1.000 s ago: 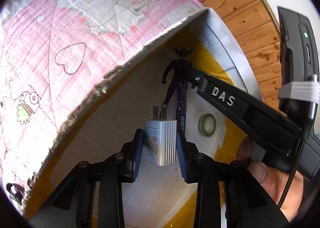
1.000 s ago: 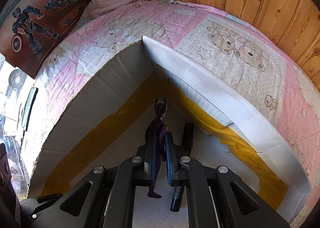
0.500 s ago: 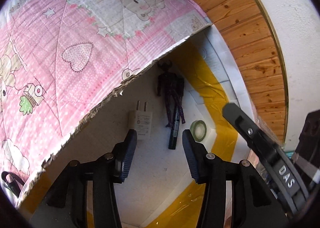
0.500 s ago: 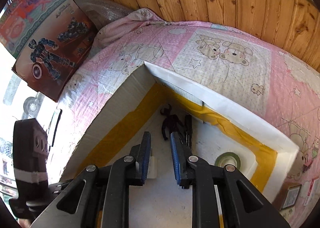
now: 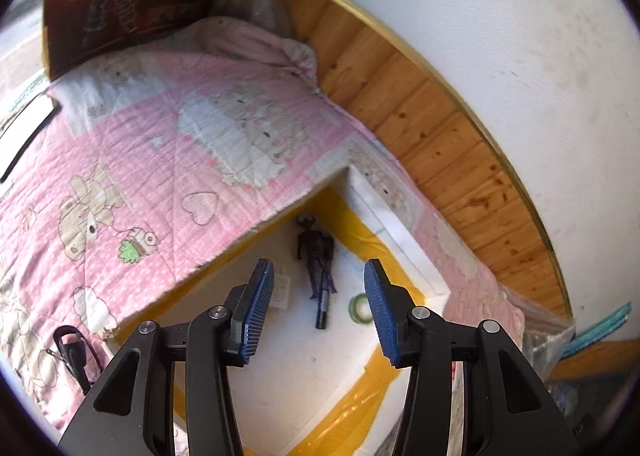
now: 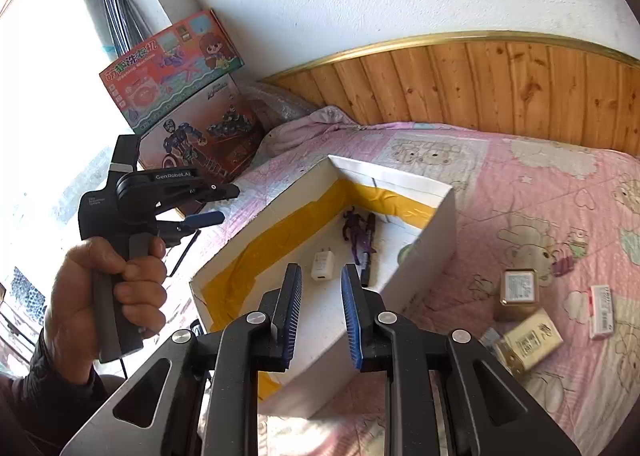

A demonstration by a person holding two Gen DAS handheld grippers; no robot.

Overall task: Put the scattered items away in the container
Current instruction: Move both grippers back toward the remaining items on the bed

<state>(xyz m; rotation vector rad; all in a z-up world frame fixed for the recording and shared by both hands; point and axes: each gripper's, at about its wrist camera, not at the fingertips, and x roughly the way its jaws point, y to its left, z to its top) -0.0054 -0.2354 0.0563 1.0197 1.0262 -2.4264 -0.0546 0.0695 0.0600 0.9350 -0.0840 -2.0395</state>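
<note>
where it lies in box point(image 6: 436, 232), charger point(image 6: 322, 266): white, flat.

Charger point(image 6: 322, 265) released onto box point(image 6: 440, 232) floor, figure point(image 6: 354, 234) dropped at its 1 o'clock, both grippers point(image 5: 318, 312) point(image 6: 320, 314) empty, seemingly lifted clear.

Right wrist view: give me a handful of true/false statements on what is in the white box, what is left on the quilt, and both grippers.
1. The white charger lies inside the white box. True.
2. The dark toy figure lies on the quilt outside the box. False: it lies in the box, beside a black marker.
3. The right gripper holds the charger. False: nothing is between its pads.
4. Small packets lie on the quilt outside the box. True.
5. The left gripper is empty. True.
</note>
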